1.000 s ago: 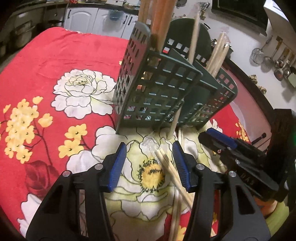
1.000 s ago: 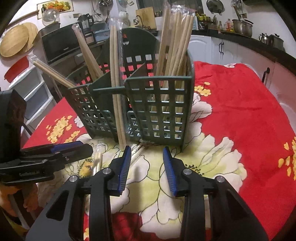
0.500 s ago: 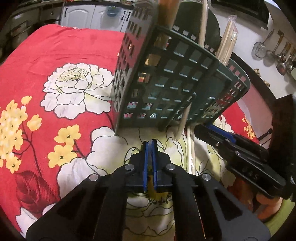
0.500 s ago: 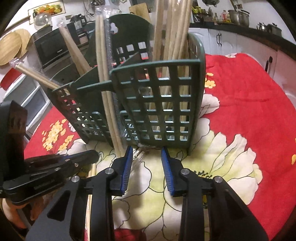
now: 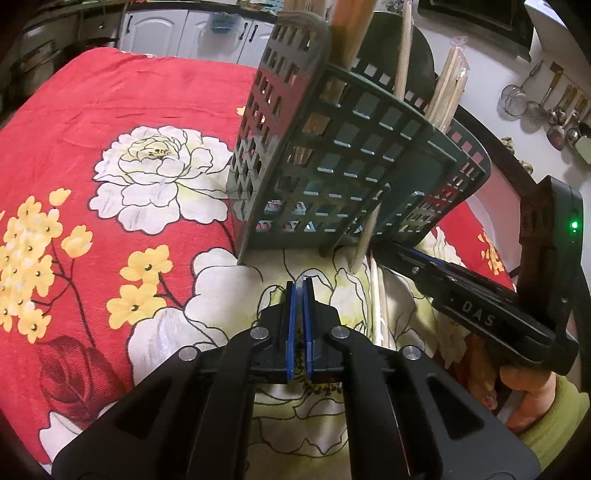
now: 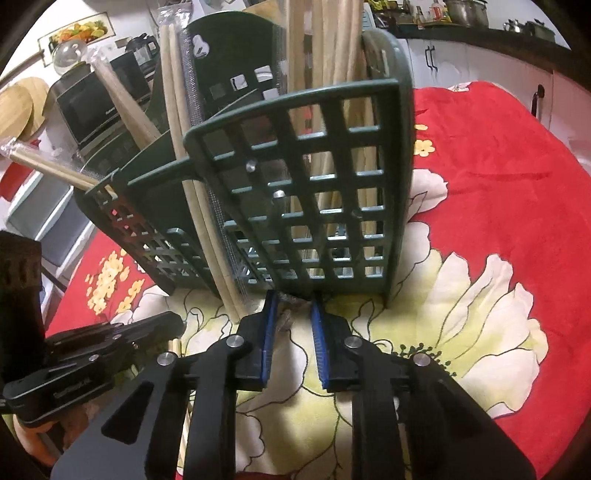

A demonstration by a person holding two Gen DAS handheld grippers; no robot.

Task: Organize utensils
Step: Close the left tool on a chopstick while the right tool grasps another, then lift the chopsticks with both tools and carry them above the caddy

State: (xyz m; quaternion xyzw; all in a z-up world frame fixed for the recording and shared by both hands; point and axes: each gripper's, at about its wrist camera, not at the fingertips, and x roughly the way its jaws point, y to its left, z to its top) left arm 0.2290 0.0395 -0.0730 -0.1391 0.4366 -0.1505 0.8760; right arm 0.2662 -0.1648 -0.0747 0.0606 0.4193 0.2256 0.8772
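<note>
Low at the green holder's [image 6: 295, 192] base edge, the right hand-held gripper [image 6: 293, 314] is closing around a wrapped chopstick tip [image 6: 286, 317].

Red floral tablecloth [image 5: 110, 110], hanging ladles [image 5: 554, 118], microwave [image 6: 96, 107], perhaps pots [image 6: 465, 11]

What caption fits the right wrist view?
Right gripper closing on wrapped chopsticks before a green utensil basket.

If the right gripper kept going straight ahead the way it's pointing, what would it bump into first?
Probably the clear-wrapped chopsticks lying between the closing jaws of the right gripper, at their tips. Just past that is the bottom edge of the dark green plastic lattice utensil basket. Depth is hard to judge here.
</note>
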